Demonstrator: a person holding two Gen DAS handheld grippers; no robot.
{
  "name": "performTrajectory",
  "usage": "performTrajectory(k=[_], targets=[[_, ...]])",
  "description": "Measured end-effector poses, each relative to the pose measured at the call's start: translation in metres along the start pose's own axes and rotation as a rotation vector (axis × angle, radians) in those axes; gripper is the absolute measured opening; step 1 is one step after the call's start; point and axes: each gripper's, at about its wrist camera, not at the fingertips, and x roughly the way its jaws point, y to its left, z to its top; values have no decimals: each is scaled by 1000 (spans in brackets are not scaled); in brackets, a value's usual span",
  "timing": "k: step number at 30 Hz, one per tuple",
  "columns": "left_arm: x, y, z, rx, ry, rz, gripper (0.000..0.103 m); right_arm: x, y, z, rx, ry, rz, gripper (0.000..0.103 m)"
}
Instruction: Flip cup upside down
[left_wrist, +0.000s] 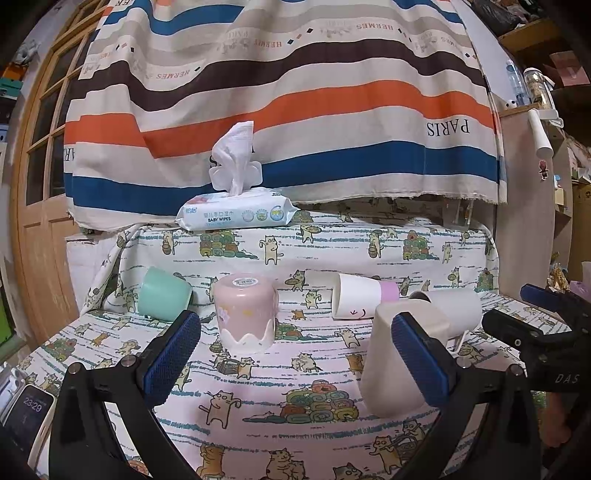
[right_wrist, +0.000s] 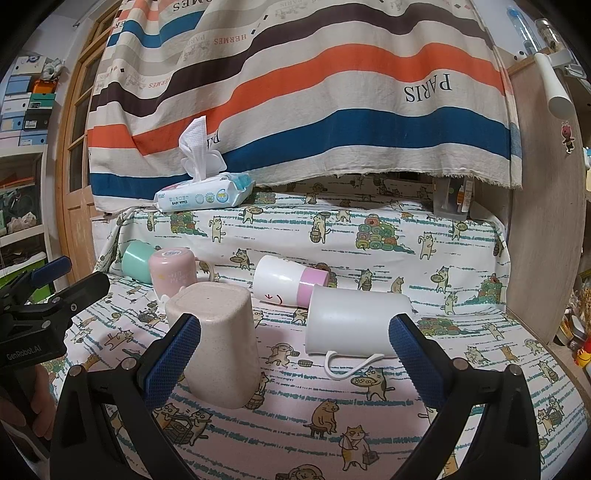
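Several cups sit on the cat-print cloth. A beige speckled cup stands upside down, also in the left wrist view. A pink cup stands upside down behind it. A white mug with a thin handle lies on its side. A white cup with a pink band and a mint cup also lie on their sides. My left gripper is open and empty, its right finger in front of the beige cup. My right gripper is open and empty, in front of the beige cup and white mug.
A baby wipes pack sits on the raised ledge at the back, under a striped hanging cloth. A phone lies at the left table edge. A wooden door stands left, shelves on the right.
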Motion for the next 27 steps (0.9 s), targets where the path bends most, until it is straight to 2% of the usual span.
performTrajectory(k=[27], targets=[[3, 4, 0, -3, 11, 0, 103, 1, -1, 0, 0, 2, 2, 103]])
